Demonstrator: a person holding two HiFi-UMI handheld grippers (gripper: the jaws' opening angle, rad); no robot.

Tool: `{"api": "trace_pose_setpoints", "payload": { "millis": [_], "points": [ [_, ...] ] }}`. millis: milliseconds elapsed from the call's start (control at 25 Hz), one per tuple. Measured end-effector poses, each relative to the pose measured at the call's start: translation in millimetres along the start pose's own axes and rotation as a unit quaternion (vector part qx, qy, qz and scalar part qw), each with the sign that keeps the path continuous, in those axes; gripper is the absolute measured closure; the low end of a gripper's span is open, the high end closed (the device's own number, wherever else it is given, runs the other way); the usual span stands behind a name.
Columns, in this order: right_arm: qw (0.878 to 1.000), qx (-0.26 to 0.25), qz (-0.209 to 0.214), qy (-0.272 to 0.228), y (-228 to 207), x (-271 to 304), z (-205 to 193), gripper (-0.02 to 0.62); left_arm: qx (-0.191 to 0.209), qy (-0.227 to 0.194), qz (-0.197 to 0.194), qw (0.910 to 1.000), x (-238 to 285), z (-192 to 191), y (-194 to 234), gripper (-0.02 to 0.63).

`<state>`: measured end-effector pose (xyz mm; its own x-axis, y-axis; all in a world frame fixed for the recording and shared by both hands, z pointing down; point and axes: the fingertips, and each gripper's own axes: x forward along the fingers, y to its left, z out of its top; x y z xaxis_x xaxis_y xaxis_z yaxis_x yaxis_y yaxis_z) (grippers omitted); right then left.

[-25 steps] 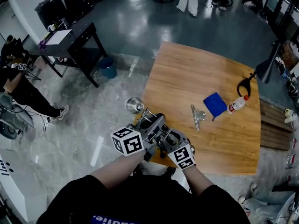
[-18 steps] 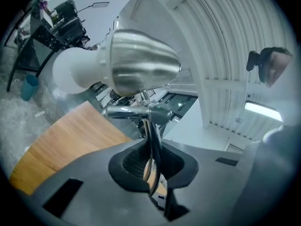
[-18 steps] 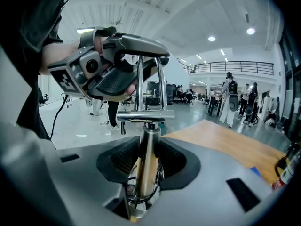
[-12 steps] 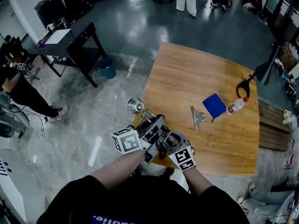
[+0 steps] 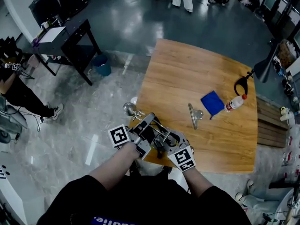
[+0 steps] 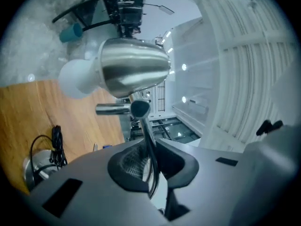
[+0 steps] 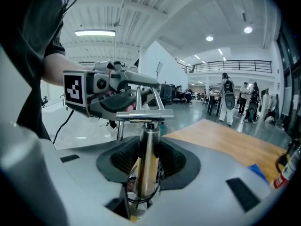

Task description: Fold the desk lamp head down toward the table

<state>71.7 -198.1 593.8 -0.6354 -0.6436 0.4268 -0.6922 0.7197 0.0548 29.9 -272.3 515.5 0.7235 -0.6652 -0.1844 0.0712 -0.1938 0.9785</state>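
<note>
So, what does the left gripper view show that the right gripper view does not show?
Only the left gripper view shows the lamp shade with its bulb, and the left claw shut on the thin rod below the shade. Only the right gripper view shows the right claw shut on the thick post, a red-capped bottle, and people standing far off. Both views show the wooden table and some part of the lamp held in a claw.
</note>
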Motion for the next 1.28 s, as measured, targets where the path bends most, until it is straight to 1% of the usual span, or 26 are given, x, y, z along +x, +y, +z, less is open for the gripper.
{"api": "trace_pose_setpoints", "payload": {
  "millis": [120,280,400,560,640,840,1000,1160,1280],
  "points": [
    [1.000,-0.001,0.000,0.004,-0.1,0.7,-0.6,0.480,-0.062,-0.012,-0.004,0.9980,-3.2,3.5,20.1,0.566],
    [1.000,0.002,0.003,0.010,-1.3,1.7,-2.3,0.479,-0.115,-0.018,-0.033,0.9926,-3.9,3.7,31.9,0.566],
    [1.000,0.000,0.004,0.019,-1.5,0.7,-2.7,0.479,-0.146,-0.023,-0.052,0.9877,-4.9,2.0,38.0,0.566],
    [1.000,-0.003,0.005,0.028,-0.1,2.0,0.2,0.479,-0.178,-0.022,-0.054,0.9824,-8.0,0.7,52.4,0.558],
    [0.999,-0.004,0.004,0.033,0.5,1.4,-0.9,0.480,-0.193,-0.026,-0.062,0.9788,-9.1,-2.1,59.0,0.554],
    [0.999,-0.013,0.003,0.044,0.8,3.4,0.6,0.479,-0.217,-0.039,-0.084,0.9718,-10.0,-2.9,68.2,0.550],
    [0.999,-0.017,-0.005,0.051,2.7,4.9,-0.8,0.479,-0.229,-0.030,-0.095,0.9684,-12.0,-6.0,75.9,0.545],
    [0.998,-0.017,-0.017,0.059,1.7,6.5,-2.8,0.479,-0.231,-0.020,-0.099,0.9677,-11.9,-8.9,82.3,0.535],
    [0.997,-0.012,-0.030,0.067,1.3,10.7,-2.2,0.479,-0.222,0.000,-0.090,0.9708,-11.8,-5.8,82.5,0.526]
  ]
}}
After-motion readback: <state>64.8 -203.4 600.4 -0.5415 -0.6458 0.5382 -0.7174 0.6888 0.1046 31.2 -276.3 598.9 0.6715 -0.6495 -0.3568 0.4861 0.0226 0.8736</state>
